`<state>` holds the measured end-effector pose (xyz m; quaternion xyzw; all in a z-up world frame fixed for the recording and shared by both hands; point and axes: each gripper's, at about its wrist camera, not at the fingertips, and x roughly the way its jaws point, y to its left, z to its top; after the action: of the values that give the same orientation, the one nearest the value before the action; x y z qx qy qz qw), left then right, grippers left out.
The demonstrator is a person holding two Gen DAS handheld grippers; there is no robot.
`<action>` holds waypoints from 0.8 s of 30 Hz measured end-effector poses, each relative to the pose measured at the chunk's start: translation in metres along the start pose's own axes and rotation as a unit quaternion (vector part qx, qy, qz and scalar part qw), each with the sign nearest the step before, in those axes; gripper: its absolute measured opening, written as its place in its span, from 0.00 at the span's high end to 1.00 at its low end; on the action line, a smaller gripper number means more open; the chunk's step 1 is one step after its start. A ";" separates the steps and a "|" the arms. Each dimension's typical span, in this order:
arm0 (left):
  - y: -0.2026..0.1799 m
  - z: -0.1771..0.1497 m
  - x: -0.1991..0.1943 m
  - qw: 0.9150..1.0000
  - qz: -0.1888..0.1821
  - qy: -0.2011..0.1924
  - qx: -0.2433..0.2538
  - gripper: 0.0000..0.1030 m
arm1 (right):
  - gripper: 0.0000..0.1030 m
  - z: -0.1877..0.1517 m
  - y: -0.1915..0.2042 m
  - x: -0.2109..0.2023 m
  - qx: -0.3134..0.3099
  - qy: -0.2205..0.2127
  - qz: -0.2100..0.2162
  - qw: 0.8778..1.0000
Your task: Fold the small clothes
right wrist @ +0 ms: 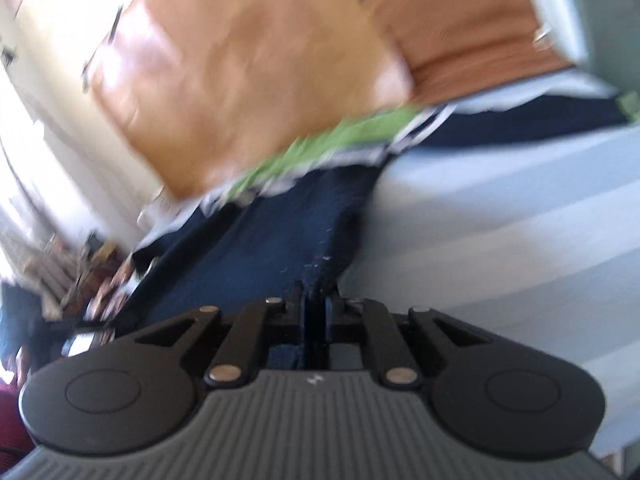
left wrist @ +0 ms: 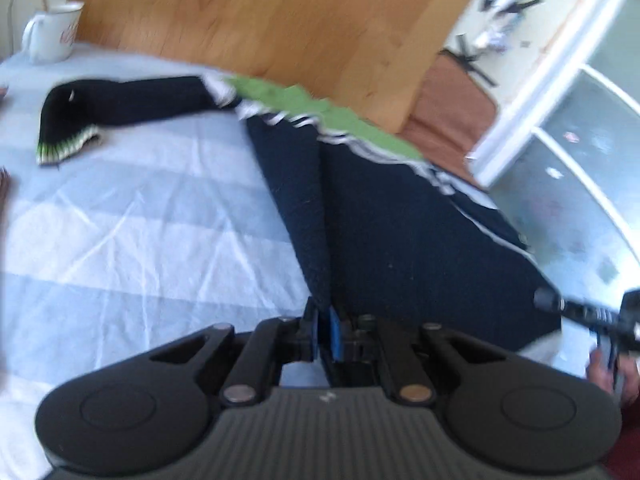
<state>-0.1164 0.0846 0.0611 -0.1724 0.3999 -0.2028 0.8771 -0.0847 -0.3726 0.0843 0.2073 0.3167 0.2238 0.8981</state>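
Sweater: a navy sweater (left wrist: 400, 220) with a green-and-white striped band lay on the desk's (left wrist: 140, 220) pale striped cloth, 1 sleeve stretched out.
Grip: left hand-held gripper (left wrist: 325, 330) and right hand-held gripper (right wrist: 316, 320) were each clamped on a sweater edge.
Advice: both corners likely needed carrying level and together.
Room: wooden board, white mug (left wrist: 50, 32).

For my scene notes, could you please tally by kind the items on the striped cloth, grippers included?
Garments: 1, navy sweater, green and white trim
Mugs: 1, white mug
Grippers: 2, left gripper and right gripper, each shut on the sweater
Total: 4
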 end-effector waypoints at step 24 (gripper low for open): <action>0.020 -0.015 0.030 0.997 -0.030 0.004 -0.073 0.30 | 0.53 0.029 -0.008 0.071 -0.040 0.035 -0.108 0.993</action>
<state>-0.1056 0.0852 0.0235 -0.2476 0.4117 -0.2002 0.8539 -0.0138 -0.3480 0.0668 0.1280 0.3588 0.1453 0.9131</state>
